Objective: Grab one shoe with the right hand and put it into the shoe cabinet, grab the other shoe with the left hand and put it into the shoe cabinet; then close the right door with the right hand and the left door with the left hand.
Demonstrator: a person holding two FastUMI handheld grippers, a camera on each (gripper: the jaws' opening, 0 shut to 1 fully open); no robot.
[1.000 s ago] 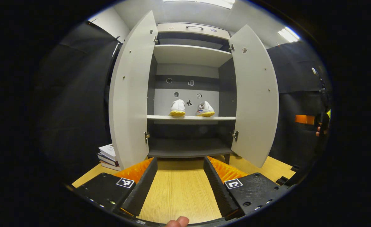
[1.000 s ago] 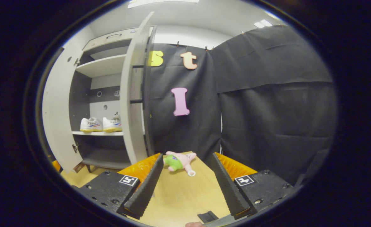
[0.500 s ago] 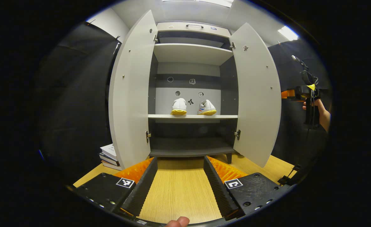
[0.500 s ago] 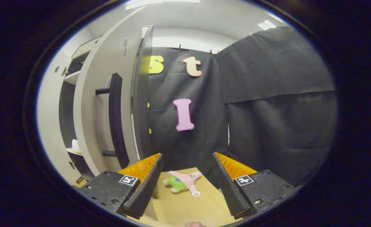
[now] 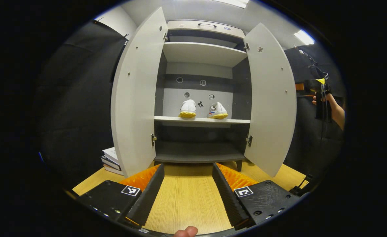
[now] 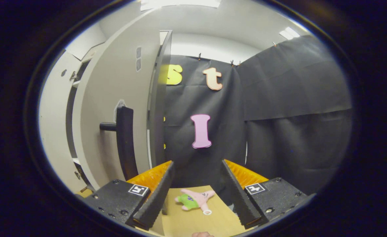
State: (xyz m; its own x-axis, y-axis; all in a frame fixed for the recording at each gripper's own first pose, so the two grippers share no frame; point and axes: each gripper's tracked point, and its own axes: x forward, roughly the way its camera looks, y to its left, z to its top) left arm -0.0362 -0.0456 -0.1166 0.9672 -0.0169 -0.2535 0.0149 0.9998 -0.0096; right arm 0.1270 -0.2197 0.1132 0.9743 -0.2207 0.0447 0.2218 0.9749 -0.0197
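On the cabinet's point(image 5: 201, 28) middle shelf sit two shoes point(image 5: 187, 108), logos unreadable; both grippers point(image 5: 187, 194) gape, empty.

No legible text, brand or nr. Square black-white coded tags on left claw point(image 5: 187, 194) and right claw point(image 6: 196, 195) bodies, not readable. Small stickers point(image 5: 202, 83) on cabinet back panel, too small to read.

Bright ceiling lights point(image 5: 303, 37) overhead; sharp focus; strong fisheye bending at edges.
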